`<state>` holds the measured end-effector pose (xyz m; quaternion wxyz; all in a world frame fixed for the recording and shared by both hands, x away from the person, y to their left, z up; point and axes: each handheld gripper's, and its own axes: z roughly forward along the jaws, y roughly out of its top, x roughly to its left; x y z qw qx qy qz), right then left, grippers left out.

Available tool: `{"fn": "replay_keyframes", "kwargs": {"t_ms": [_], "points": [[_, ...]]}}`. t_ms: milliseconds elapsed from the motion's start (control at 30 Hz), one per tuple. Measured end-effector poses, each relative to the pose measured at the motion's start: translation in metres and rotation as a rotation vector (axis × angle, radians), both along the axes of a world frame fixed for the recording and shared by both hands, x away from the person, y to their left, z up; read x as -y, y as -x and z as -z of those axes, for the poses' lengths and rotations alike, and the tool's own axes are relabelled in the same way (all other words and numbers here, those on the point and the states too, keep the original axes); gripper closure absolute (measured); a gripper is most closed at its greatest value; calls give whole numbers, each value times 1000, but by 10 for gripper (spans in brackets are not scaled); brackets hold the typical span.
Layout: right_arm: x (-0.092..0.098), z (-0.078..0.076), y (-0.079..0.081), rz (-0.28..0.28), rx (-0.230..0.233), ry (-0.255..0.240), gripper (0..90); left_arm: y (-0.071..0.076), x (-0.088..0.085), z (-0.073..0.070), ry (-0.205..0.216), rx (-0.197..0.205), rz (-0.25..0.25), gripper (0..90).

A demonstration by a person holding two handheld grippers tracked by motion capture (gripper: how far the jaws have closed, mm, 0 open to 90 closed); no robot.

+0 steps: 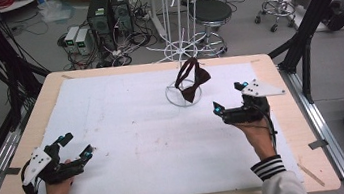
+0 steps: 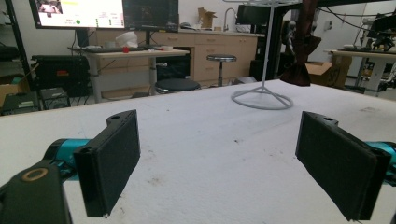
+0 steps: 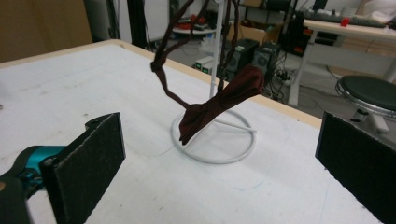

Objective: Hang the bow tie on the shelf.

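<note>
**One bow tie on the rack, both tools empty**

One dark maroon bow tie [image 1: 193,80] hangs by its strap from a thin white wire rack [image 1: 178,20] at the far middle of the table [image 1: 129,133]. The knot-and-wings part dangles low, just above the rack's ring base [image 3: 214,140], tilted rather than level. In the right gripper view the strap runs up from it in two thin strands to the rack's arms.

Right tool [image 1: 231,103]: near right of the rack, jaws spread wide, nothing between them, pointed toward the tie but apart from it.
Left tool [image 1: 72,146]: near left corner of the table, jaws also wide apart and empty, well apart from the rack.

Handling, as judged:
- Light, soft fabric; it will swing and fold at any touch and will not hold its shape.
- Wings are the thickest, fullest part, so the best bite is across the middle knot or one wing; the pads look grippy enough for cloth.
- Strap is thin and loose; pinching it is possible but gives little control of the rest.
- Rack looks slight and tall; a sideways tug on the tie could tip or drag it. Lift the strap up and off the arm rather than pull outward.
- Not fragile; creasing is the only worry.
</note>
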<state>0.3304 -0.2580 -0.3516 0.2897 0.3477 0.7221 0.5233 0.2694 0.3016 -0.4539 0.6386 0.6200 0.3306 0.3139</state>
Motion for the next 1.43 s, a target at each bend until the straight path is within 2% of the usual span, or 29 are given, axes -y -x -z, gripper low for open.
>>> {"fn": "replay_keyframes", "kwargs": {"t_ms": [67,200,267,333,567,733,833,967,1133,1167,1433], "points": [[5,5,11,9,68,-40,7,0,0,0,1,-2,-2,143],[13,13,23,3,66,-61,7,0,0,0,1,-4,-1,143],[21,25,32,16,80,-51,7,0,0,0,2,-3,-1,143],[25,32,39,18,75,-73,7,0,0,0,2,-3,-2,143],[37,52,59,47,142,-113,7,0,0,0,0,1,-2,143],[40,63,63,74,168,-133,7,0,0,0,-2,3,-1,143],[42,74,63,90,181,-166,7,1,0,0,-3,3,0,143],[42,85,62,90,163,-184,7,1,0,0,-2,4,1,143],[40,95,61,91,154,-184,7,1,0,0,-4,7,-1,143],[38,99,60,88,147,-170,7,1,0,0,-3,7,-1,143],[36,100,61,83,156,-150,7,1,0,0,3,10,-1,142]]}}
